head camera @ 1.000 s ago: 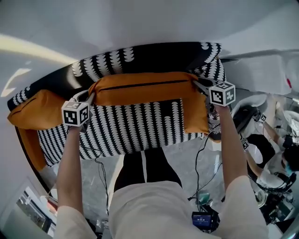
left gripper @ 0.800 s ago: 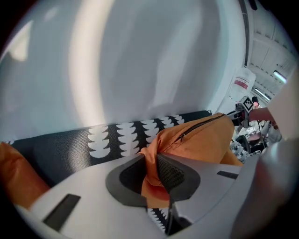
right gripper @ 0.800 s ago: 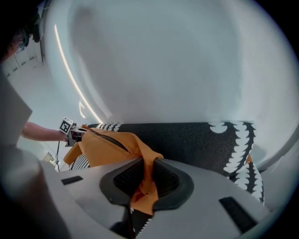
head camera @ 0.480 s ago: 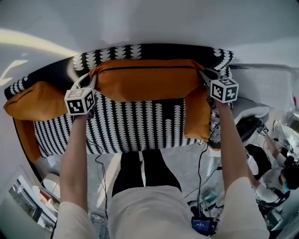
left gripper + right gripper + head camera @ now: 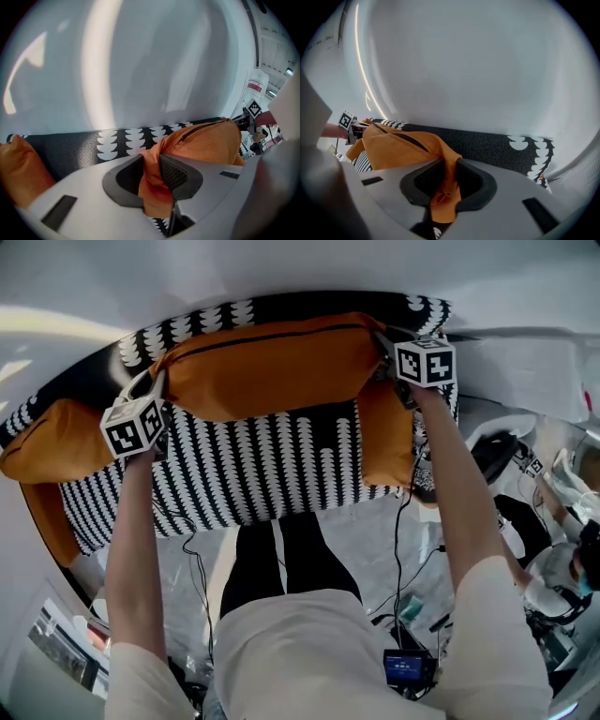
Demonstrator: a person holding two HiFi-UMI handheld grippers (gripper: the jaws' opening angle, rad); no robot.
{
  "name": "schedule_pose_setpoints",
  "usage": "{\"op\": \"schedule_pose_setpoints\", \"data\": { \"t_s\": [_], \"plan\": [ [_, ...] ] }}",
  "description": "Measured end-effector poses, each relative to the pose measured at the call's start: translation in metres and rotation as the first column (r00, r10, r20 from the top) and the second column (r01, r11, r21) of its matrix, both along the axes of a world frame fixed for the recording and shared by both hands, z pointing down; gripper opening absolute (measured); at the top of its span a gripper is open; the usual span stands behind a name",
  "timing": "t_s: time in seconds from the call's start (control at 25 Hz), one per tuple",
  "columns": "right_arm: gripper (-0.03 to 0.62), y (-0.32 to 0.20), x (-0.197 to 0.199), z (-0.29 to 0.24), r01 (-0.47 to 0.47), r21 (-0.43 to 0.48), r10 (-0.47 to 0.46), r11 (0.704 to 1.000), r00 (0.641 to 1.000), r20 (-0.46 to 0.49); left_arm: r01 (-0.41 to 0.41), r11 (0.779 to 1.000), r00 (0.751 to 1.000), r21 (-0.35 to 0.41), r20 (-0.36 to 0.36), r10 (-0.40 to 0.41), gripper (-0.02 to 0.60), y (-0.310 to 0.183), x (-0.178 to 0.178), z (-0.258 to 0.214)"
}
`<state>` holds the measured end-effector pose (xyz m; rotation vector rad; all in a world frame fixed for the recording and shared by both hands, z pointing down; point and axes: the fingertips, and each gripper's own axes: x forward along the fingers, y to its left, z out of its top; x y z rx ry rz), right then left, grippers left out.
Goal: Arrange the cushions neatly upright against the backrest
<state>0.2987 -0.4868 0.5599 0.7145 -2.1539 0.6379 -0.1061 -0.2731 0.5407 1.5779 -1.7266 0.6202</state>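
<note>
A long orange cushion [image 5: 272,367] with a black zip lies along the sofa's patterned backrest [image 5: 281,307], above the seat [image 5: 253,465]. My left gripper [image 5: 153,388] grips its left corner and my right gripper [image 5: 382,341] its right corner. In the left gripper view the jaws [image 5: 151,173] are opening, with the bunched corner of the cushion [image 5: 206,143] still touching both pads. The right gripper [image 5: 446,180] is shut tight on a thin fold of the cushion [image 5: 393,147]. A second orange cushion [image 5: 52,442] slumps at the sofa's left end, and a third [image 5: 384,446] stands at the right end.
A white wall rises directly behind the sofa. Black cables [image 5: 403,549] trail over the floor in front of the sofa by my legs. At the far right a person [image 5: 562,568] sits among equipment.
Both grippers have carried the long cushion up and back from the seat's middle to the backrest. The left end has swung a little lower and further left.
</note>
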Motion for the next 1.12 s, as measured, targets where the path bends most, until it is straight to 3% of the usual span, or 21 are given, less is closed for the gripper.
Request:
{"op": "schedule_pose_setpoints", "data": {
  "t_s": [0.16,0.28,0.44,0.64,0.68,0.8,0.96,1.12],
  "plan": [
    [0.108,-0.001,0.013,-0.012,0.004,0.031,-0.003,1.0,1.0,-0.02,0.001,1.0,0.999,0.002,0.034,-0.001,0.13,0.003,-0.003,-0.009],
    [0.232,-0.008,0.032,-0.031,-0.022,0.095,0.024,0.995,0.999,-0.023,0.026,0.999,0.996,0.045,0.08,-0.029,0.238,0.004,-0.017,-0.027],
    [0.235,-0.004,0.034,-0.062,0.011,0.157,-0.006,0.988,0.999,-0.032,-0.014,0.998,0.995,0.064,0.098,0.007,0.244,0.005,-0.02,-0.052],
    [0.203,0.07,0.022,-0.096,0.075,0.136,-0.078,0.988,0.997,0.019,-0.185,0.981,0.979,0.056,0.097,0.179,0.242,0.043,0.024,-0.08],
    [0.158,0.092,0.019,-0.101,0.095,0.115,-0.1,0.989,0.994,0.038,-0.224,0.973,0.972,0.054,0.083,0.219,0.236,0.055,0.037,-0.086],
    [0.063,0.157,0.007,-0.124,0.179,0.065,-0.183,0.982,0.98,0.072,-0.306,0.948,0.952,0.085,0.042,0.303,0.113,0.08,0.074,-0.106],
    [0.029,0.234,-0.014,-0.163,0.24,0.024,-0.241,0.971,0.961,0.134,-0.367,0.92,0.927,0.137,-0.022,0.373,0.034,0.103,0.118,-0.131],
    [0.026,0.282,-0.027,-0.205,0.251,0.023,-0.251,0.968,0.951,0.183,-0.445,0.879,0.888,0.174,-0.045,0.458,0.018,0.118,0.158,-0.161]
  ]
}}
